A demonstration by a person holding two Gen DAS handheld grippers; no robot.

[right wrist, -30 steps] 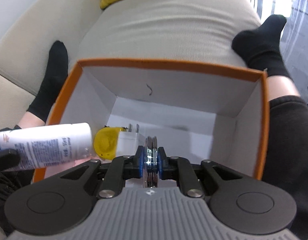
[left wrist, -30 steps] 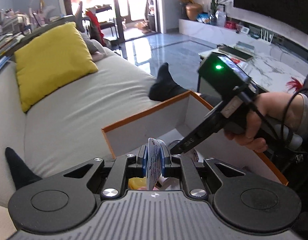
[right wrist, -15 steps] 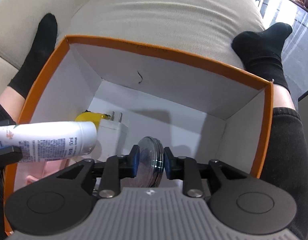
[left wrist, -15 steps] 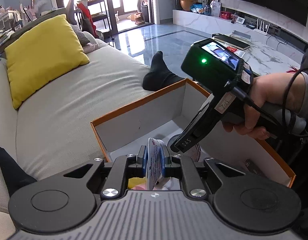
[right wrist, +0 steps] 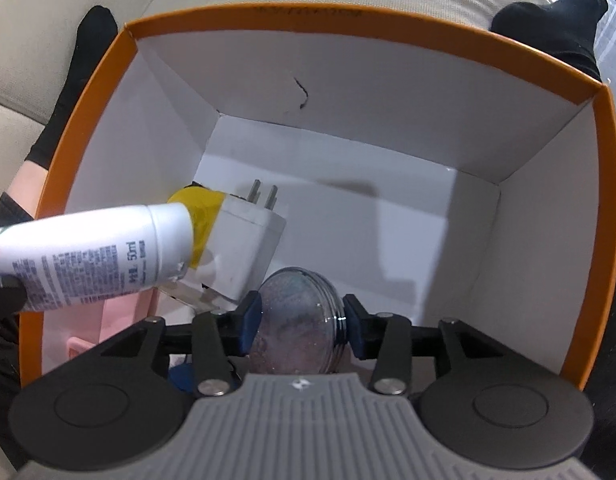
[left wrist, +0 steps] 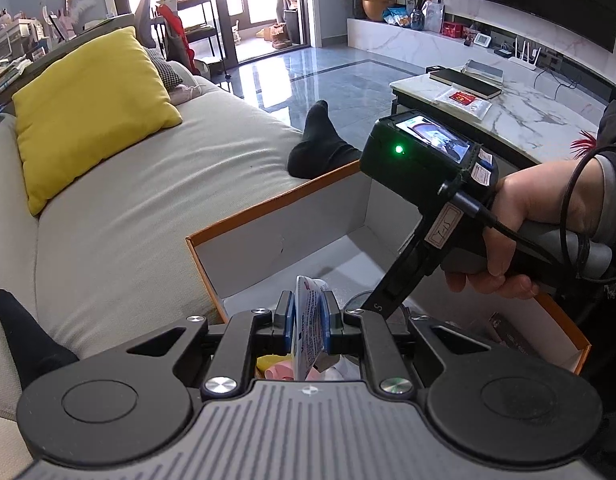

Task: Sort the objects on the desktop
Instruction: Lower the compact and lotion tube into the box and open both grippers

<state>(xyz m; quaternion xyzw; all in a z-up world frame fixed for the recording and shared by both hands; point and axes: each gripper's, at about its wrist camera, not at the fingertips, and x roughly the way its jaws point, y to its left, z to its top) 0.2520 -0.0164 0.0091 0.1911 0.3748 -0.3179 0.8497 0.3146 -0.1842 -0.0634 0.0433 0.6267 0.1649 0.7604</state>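
Observation:
An orange-rimmed white box (right wrist: pixel 388 28) rests on a person's lap on the sofa. My left gripper (left wrist: pixel 308 312) is shut on the flat crimped end of a white cream tube (left wrist: pixel 305 332). The tube (right wrist: pixel 87 256) juts over the box's left side. My right gripper (right wrist: pixel 301 322) points down into the box with its jaws opening. A round clear disc (right wrist: pixel 295 320) lies face up between them, and the pads no longer squeeze it. In the left wrist view a hand holds the right gripper (left wrist: pixel 372 304), its tips low inside the box (left wrist: pixel 267 208).
Inside the box lie a white charger plug (right wrist: pixel 247 248) wrapped with yellow tape, a pink item (right wrist: pixel 119 320) and something blue (right wrist: pixel 183 376). Black-socked feet (right wrist: pixel 556 12) flank the box. A yellow cushion (left wrist: pixel 87 108) sits on the sofa, and a marble table (left wrist: pixel 508 104) stands at right.
The right gripper sank into the box and its jaws spread. The disc, held edge-on before, now lies face up between them. The left gripper kept its hold on the tube.

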